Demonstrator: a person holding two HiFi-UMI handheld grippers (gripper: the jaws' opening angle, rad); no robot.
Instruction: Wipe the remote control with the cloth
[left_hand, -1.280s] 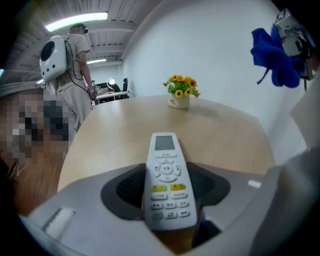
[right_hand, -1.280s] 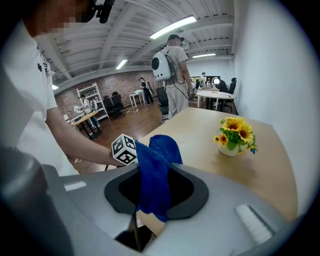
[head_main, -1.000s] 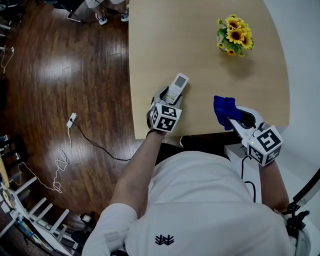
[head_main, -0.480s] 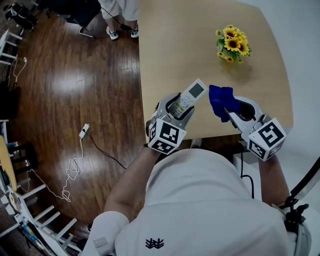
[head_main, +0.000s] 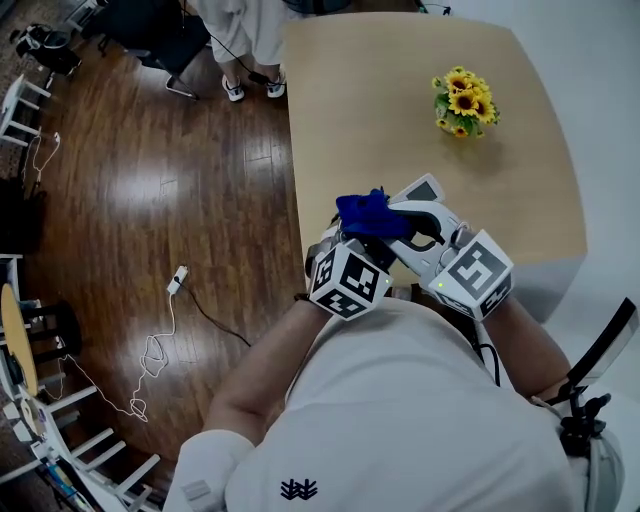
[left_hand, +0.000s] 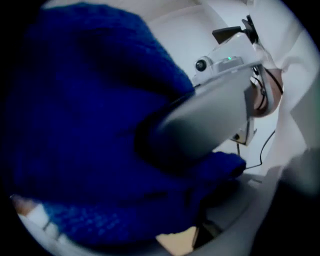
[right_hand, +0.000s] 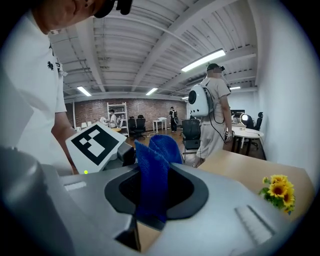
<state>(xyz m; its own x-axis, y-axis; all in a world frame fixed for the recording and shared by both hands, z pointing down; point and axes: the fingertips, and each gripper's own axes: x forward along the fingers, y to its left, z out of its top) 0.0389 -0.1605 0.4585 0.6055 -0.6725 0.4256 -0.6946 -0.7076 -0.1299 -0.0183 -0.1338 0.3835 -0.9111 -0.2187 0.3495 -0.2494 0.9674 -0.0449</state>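
Head view: the remote control (head_main: 423, 189) is white, with a grey display window at its exposed end. It is held in the air over the near edge of the table (head_main: 380, 90). Its long axis runs diagonally, with the display end pointing up-right, away from the person. The left gripper (head_main: 362, 243) is clenched on its near end. The right gripper (head_main: 400, 228) pinches the blue cloth (head_main: 368, 212), which is draped over the remote's middle.
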